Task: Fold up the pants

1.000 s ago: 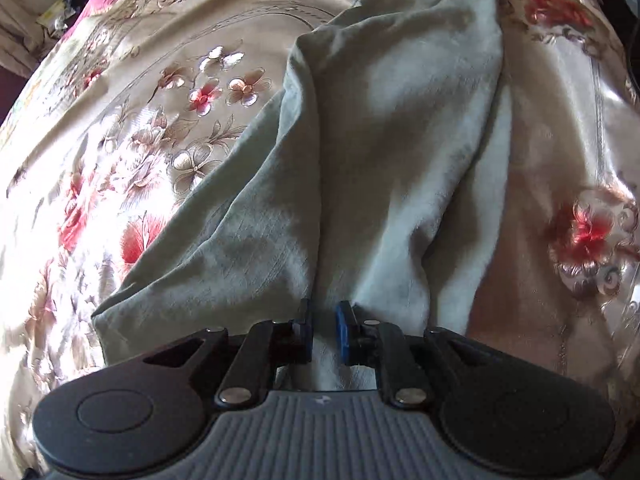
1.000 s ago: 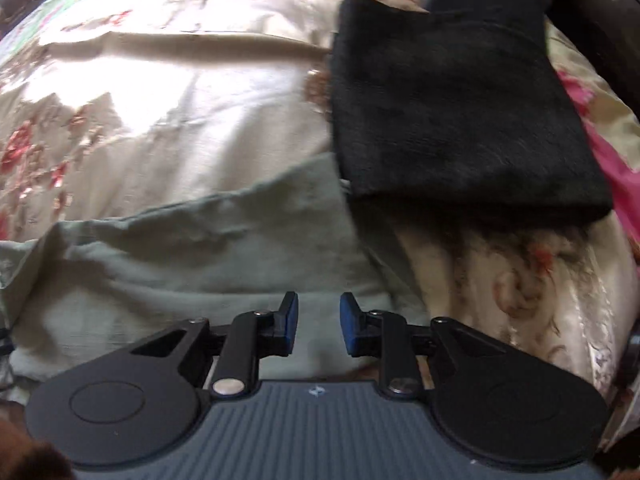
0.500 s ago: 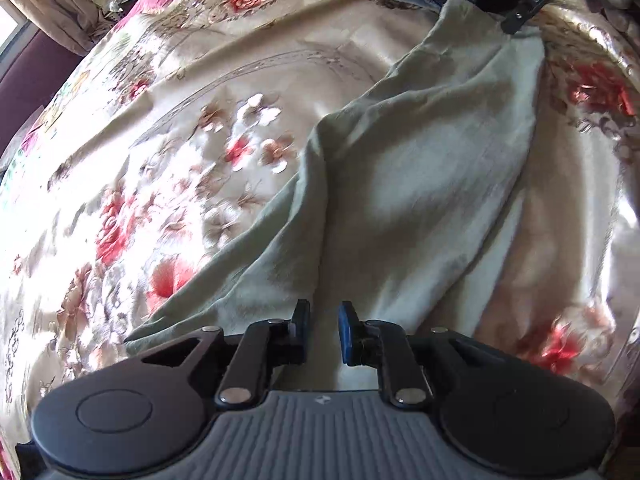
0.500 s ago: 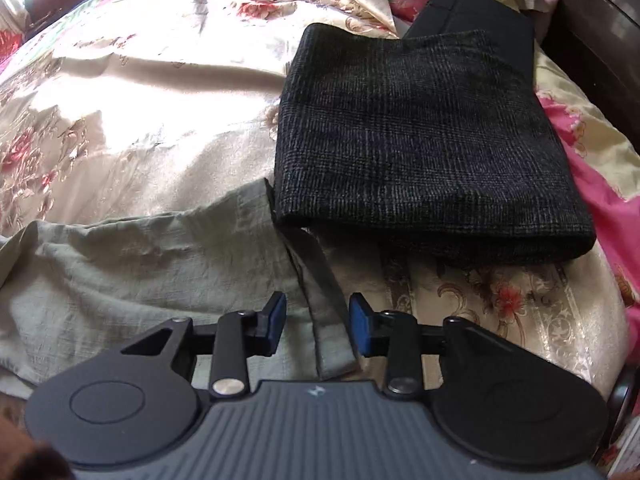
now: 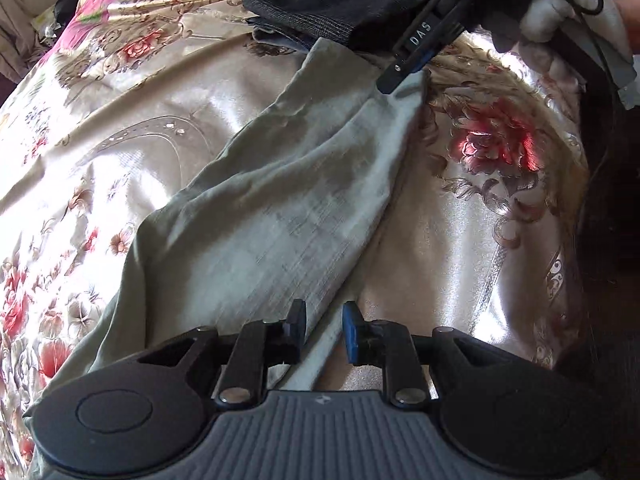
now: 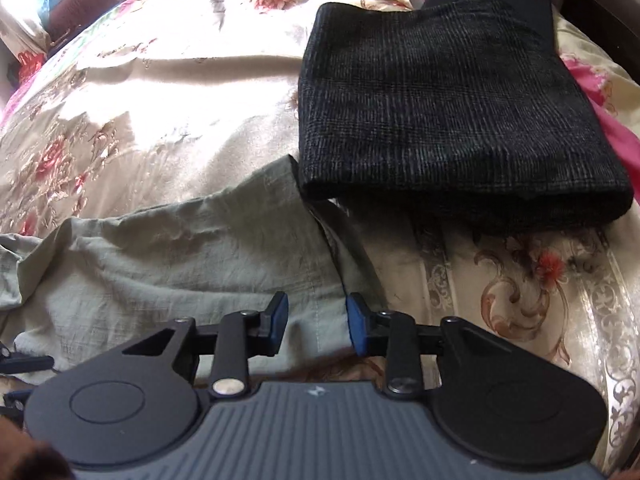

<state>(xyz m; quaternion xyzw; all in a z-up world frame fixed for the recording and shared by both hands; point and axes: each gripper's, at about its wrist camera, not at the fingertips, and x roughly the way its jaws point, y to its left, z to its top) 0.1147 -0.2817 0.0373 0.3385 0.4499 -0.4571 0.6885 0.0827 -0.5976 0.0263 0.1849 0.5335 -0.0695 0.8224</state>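
We kept our left gripper [image 5: 323,327] partly open with the near edge of the pale green pants [image 5: 272,208] between its fingers, probably to take that end for a fold; whether the pads touched the cloth we could not tell. Our right gripper [image 6: 317,324] was wider open over the far hem, gripping nothing. The pants lay stretched across the flowered bedspread [image 5: 120,128], the far end touching a folded dark garment [image 6: 452,120].
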